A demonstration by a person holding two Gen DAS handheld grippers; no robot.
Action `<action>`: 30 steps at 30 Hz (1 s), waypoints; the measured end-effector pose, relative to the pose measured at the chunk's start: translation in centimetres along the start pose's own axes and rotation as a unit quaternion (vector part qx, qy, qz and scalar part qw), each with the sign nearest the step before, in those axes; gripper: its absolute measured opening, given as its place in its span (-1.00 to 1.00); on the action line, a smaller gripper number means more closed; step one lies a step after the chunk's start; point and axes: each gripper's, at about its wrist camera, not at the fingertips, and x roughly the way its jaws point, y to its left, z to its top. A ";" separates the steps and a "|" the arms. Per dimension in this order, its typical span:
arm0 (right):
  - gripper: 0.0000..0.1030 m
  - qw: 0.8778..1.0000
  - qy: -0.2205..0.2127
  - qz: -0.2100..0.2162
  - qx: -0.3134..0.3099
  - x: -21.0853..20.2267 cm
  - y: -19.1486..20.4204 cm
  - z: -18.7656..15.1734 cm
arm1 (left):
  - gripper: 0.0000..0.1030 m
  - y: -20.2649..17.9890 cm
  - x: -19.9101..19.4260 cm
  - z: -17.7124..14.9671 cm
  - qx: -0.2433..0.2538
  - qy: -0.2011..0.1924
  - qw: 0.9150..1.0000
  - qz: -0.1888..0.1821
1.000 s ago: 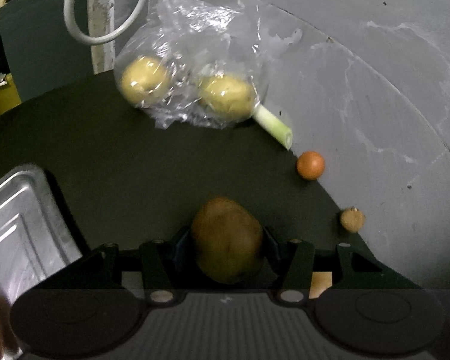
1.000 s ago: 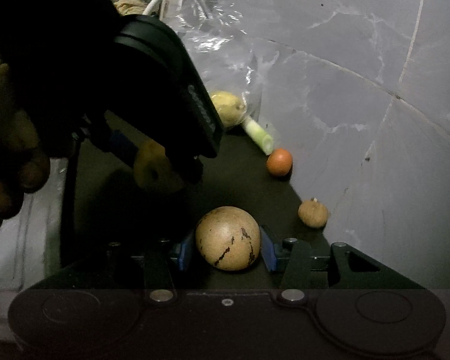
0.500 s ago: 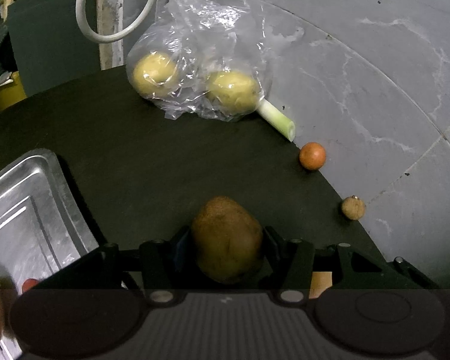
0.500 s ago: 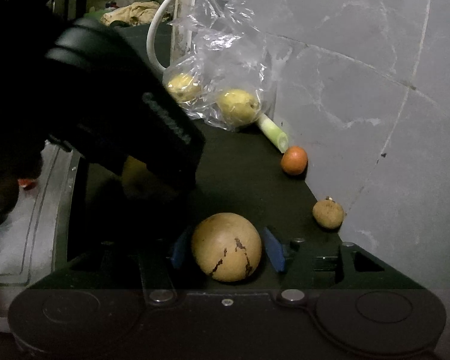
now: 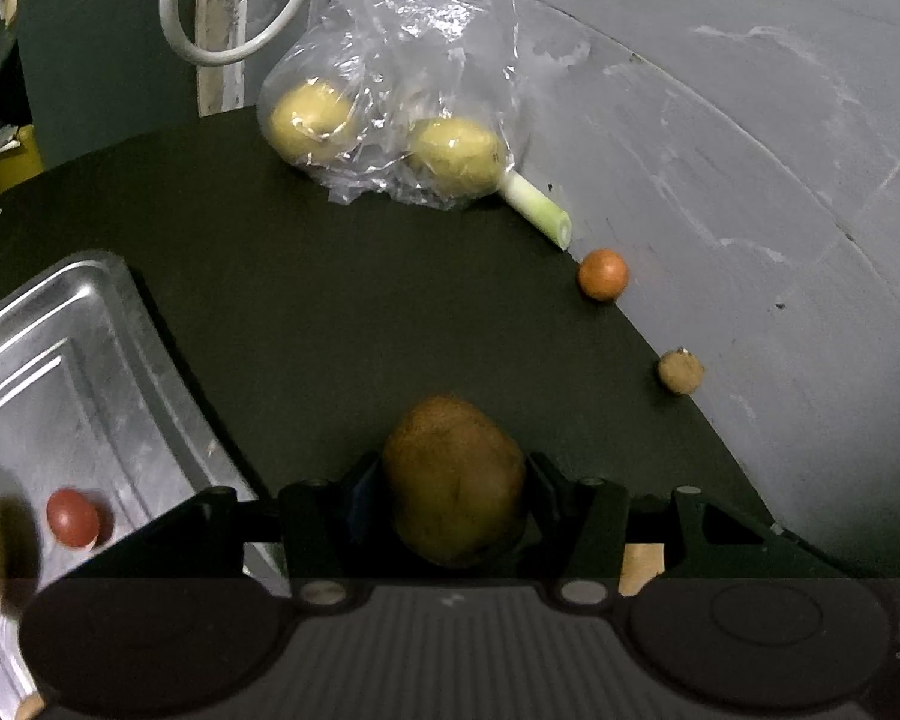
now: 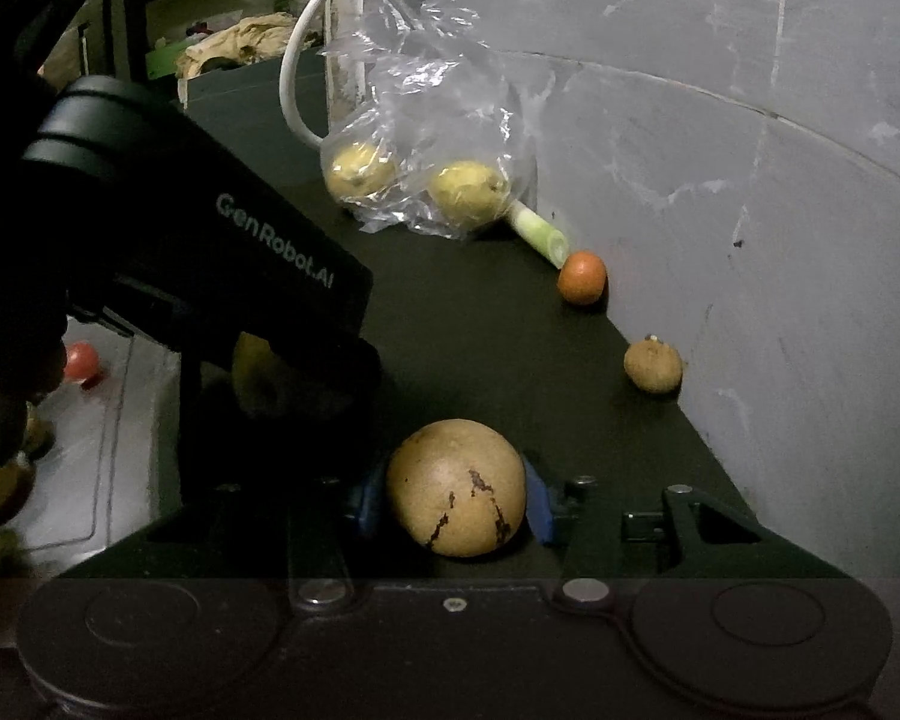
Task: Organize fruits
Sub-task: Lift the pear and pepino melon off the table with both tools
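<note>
Brown kiwi (image 5: 453, 480), tan dark-streaked round fruit (image 6: 455, 487), silver tray (image 5: 84, 360).

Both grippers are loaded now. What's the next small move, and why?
Probably swing the left gripper leftward over the metal tray and release: it is shut on the brown fruit, and the tray, already holding a small red fruit, lies close on its left.

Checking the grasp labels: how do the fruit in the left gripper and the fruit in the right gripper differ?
The left gripper's fruit is oblong and dull brown; the right gripper's fruit is round, paler tan, with dark crack-like marks. Both are clamped between the fingers above the dark tabletop.
</note>
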 end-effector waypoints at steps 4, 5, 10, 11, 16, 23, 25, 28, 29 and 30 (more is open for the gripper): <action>-0.08 1.000 0.001 0.001 0.000 -1.2 0.3 -0.5 | 0.08 0.2 -1.0 -1.1 0.001 0.008 1.000 -0.006; -0.08 1.000 0.001 0.001 0.000 -1.5 0.4 -0.6 | 0.08 0.2 -1.2 -1.4 0.005 0.010 1.000 -0.007; -0.09 1.000 0.004 -0.001 0.000 -2.6 0.9 -1.4 | 0.08 0.3 -2.3 -3.1 0.029 0.019 0.999 -0.012; -0.09 1.000 0.004 -0.003 0.001 -2.9 1.0 -1.6 | 0.08 0.2 -2.6 -3.4 0.033 0.018 0.999 -0.016; -0.09 1.000 0.005 -0.010 0.007 -3.9 1.3 -2.3 | 0.08 -0.3 -2.7 -3.8 0.048 0.024 0.998 -0.020; -0.09 1.000 0.012 -0.021 0.017 -4.7 1.3 -3.2 | 0.10 -0.7 -2.1 -3.2 0.059 0.029 0.998 -0.020; -0.08 0.999 0.014 -0.022 0.021 -4.8 1.3 -3.3 | 0.10 -0.9 -2.0 -3.2 0.063 0.028 0.997 -0.019; -0.08 0.999 0.014 -0.023 0.022 -5.0 1.4 -3.6 | 0.10 -1.3 -1.9 -3.4 0.071 0.022 0.997 -0.014; -0.08 0.999 0.014 -0.023 0.023 -5.1 1.5 -3.6 | 0.09 -1.3 -2.0 -3.5 0.072 0.020 0.997 -0.013; -0.08 0.999 0.013 -0.023 0.023 -5.3 1.5 -3.6 | 0.09 -1.3 -2.1 -3.5 0.072 0.019 0.997 -0.014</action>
